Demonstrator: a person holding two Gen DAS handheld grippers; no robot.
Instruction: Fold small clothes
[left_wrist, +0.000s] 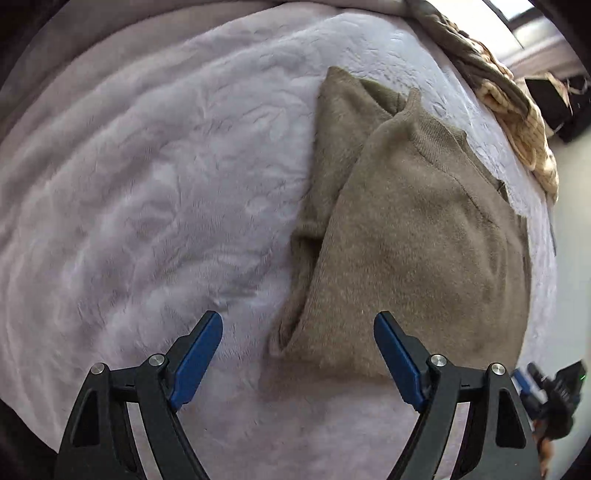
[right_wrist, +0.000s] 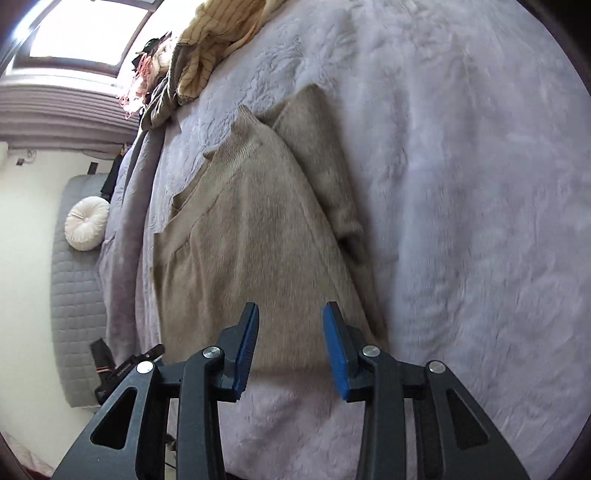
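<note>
A tan knitted sweater (left_wrist: 417, 236) lies partly folded on the pale lilac plush blanket (left_wrist: 147, 192), one sleeve tucked along its left side and the ribbed collar at the far end. My left gripper (left_wrist: 298, 325) hovers over the sweater's near corner, blue pads spread wide, nothing between them. In the right wrist view the same sweater (right_wrist: 243, 236) stretches away from the camera. My right gripper (right_wrist: 290, 314) hangs above its near hem with the jaws partly apart and not pressing on the cloth. The other gripper (left_wrist: 550, 391) shows at the lower right of the left wrist view.
A heap of cream striped and olive clothes (left_wrist: 517, 110) lies at the blanket's far edge, cream clothes (right_wrist: 214, 40) in the right wrist view too. Beside the bed is a grey quilted mat (right_wrist: 74, 295) with a round white cushion (right_wrist: 86, 223). A window (right_wrist: 88, 33) is beyond.
</note>
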